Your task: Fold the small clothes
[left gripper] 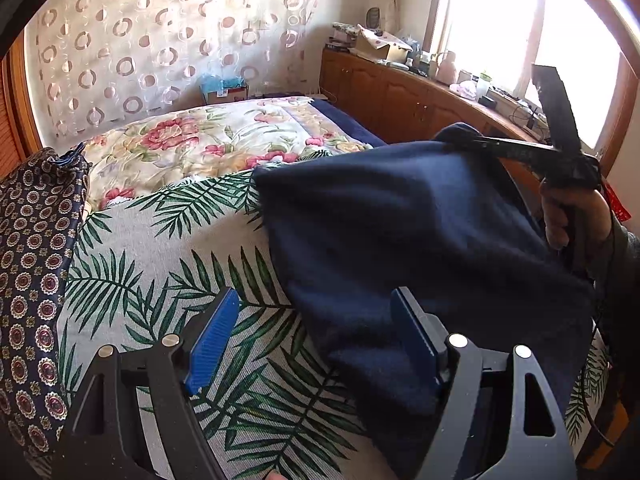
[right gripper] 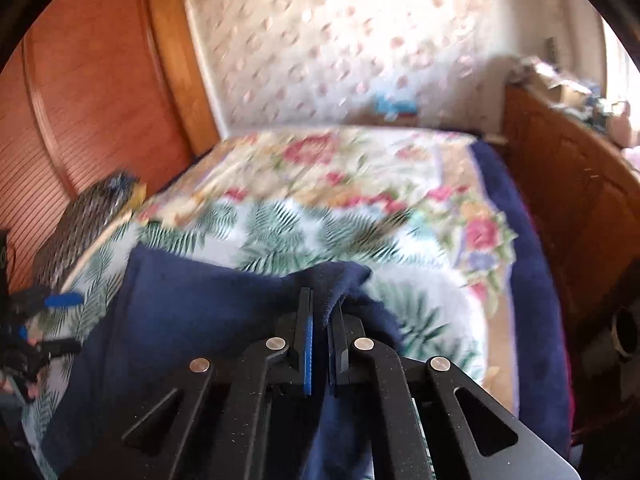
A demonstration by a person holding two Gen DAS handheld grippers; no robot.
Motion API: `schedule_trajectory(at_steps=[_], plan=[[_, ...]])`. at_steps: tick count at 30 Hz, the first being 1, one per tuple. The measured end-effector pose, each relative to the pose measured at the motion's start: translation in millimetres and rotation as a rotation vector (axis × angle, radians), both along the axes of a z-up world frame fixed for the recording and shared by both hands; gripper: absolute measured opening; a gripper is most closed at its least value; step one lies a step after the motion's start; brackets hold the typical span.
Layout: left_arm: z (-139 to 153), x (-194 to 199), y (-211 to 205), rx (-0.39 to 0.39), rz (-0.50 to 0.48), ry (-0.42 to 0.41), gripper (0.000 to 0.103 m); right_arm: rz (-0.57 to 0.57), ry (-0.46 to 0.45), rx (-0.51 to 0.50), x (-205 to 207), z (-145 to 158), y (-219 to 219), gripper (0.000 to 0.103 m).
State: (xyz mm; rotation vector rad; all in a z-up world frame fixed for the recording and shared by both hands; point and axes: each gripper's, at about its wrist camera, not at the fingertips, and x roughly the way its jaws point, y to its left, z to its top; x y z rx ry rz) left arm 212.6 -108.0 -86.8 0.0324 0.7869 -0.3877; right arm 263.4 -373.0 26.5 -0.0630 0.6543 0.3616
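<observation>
Garment (left gripper: pixel 420 232): plain navy. Cover (left gripper: pixel 168 248): white with green fern fronds. Quilt (left gripper: pixel 208 136): cream, pink roses. Side cloth (left gripper: pixel 32 260): navy, red-and-gold medallions. Gripper pads (left gripper: pixel 212 340): blue.

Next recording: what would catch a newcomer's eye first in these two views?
The dark navy fleece garment fills the centre, lifted off the palm-leaf print cover by the right gripper, shut on its edge. The left gripper waits open beside it. Behind lies a floral quilt.
</observation>
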Motion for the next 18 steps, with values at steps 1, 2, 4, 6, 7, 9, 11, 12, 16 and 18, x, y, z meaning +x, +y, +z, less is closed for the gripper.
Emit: schedule_trajectory(at_steps=[1,2,4,6,7,9,11,12,16,18], plan=[[0.3,-0.8,0.9,-0.004,0.002,0.001,0.079,-0.035,0.001,-0.02,0.6,-0.9,-2.3,0.004],[0.4,-1.4,1.4,-0.008,0.004,0.004,0.079,-0.046,0.024,-0.028,4.3,-5.6,-3.2,0.004],[-0.8,-3.4,2.5,-0.007,0.003,0.009,0.079,-0.058,0.079,-0.071,10.2,-16.0,1.3,0.004],[-1.6,-8.0,3.8,0.0,0.007,0.012,0.079,-0.058,0.071,-0.084,6.0,-15.7,5.5,0.004],[-1.3,-9.6,4.8,0.001,0.008,0.012,0.079,-0.06,0.057,-0.094,2.1,-12.0,7.4,0.004],[0.5,-15.5,5.7,0.005,0.01,0.008,0.079,-0.066,0.024,-0.109,-6.8,-3.4,8.7,0.012],[3.4,-21.1,7.7,0.008,0.007,-0.002,0.079,-0.068,0.004,-0.121,-20.5,5.0,11.6,0.021],[5.2,-24.4,7.9,0.008,0.005,-0.007,0.079,-0.066,-0.007,-0.124,-30.7,8.6,12.0,0.028],[9.3,-38.1,8.8,-0.001,-0.006,-0.015,0.079,-0.06,-0.028,-0.146,-79.3,12.4,13.8,0.053],[7.2,-45.4,6.6,0.004,-0.02,-0.009,0.079,-0.05,-0.023,-0.137,-108.6,10.0,10.1,0.054]])
